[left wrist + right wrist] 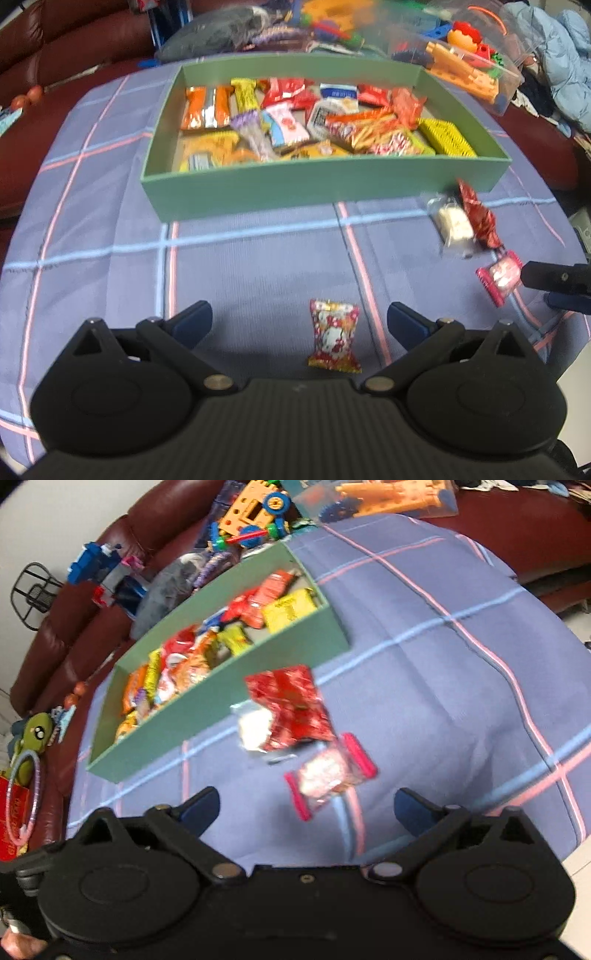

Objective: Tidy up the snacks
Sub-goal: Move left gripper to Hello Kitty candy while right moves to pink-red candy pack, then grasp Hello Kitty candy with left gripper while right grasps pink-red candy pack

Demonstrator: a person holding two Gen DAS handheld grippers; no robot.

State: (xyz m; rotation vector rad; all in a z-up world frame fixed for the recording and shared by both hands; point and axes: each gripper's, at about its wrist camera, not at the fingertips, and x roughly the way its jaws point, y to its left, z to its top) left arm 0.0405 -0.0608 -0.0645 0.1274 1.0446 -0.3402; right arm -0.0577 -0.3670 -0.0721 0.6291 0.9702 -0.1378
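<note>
while both tongs [300, 321] [306, 806] hang open, that candy [334, 338] looks light, crinkly: pinch its middle.

No text, brand, number or sign can be read in either view. The wrappers heaped in the green box [325, 181] carry printing, but motion blur smears it into colour patches. The white-and-blue packet [338, 92] toward the box's 12 o'clock wall shows dark marks that stay illegible. The small red-and-white sweet [334, 338] on the checked cloth [258, 258] bears a cartoon figure (a picture, not lettering). The red card [9, 812] at 9 o'clock in the right wrist view has gold characters, too blurred to make out.
</note>
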